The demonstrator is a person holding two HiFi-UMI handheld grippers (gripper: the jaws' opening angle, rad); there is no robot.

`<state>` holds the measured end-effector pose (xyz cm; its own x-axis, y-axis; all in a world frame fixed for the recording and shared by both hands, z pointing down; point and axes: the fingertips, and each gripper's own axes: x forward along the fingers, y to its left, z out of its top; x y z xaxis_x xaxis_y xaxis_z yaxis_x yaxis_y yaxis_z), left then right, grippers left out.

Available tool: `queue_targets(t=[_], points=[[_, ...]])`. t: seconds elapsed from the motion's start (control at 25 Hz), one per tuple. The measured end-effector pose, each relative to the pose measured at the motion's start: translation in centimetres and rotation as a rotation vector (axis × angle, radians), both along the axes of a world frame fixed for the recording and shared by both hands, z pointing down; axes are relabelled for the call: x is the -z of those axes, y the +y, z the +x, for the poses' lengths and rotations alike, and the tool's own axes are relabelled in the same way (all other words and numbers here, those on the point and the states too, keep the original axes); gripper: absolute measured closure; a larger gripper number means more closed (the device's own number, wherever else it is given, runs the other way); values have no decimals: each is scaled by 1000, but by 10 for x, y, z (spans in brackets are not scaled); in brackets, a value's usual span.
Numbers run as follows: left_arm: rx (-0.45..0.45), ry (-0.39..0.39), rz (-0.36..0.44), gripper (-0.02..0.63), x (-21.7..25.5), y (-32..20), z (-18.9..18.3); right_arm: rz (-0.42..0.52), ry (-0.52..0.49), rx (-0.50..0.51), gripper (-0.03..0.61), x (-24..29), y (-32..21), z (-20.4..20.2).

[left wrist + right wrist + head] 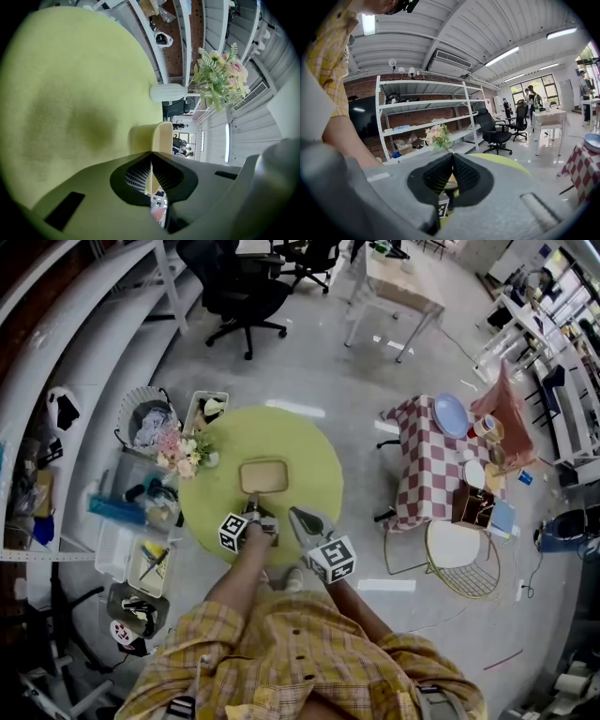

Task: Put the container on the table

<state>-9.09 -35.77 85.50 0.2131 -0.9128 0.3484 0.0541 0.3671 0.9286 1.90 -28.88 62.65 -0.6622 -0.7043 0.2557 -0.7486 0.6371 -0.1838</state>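
The container (263, 476) sits mid-surface (311, 454), flowers (185, 452) at the surface's left edge, a second table (427, 479) well right.

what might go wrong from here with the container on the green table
The left tongs pinch only the thin rim of the beige container; it may tilt or drag across the round table when they let go.
The flower vase stands close by on the same table; a sideways withdrawal could knock it.
The right tongs, shut and empty, sit near the left ones and could bump them.
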Motion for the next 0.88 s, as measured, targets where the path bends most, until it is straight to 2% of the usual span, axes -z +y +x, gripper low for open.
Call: queue_targets(t=[0.48, 0.88], points=[[-5, -15, -46, 597, -12, 4, 0, -6, -3, -6, 580, -2, -4, 6], [-16, -14, -42, 597, -12, 5, 2, -12, 3, 2, 580, -5, 0, 7]])
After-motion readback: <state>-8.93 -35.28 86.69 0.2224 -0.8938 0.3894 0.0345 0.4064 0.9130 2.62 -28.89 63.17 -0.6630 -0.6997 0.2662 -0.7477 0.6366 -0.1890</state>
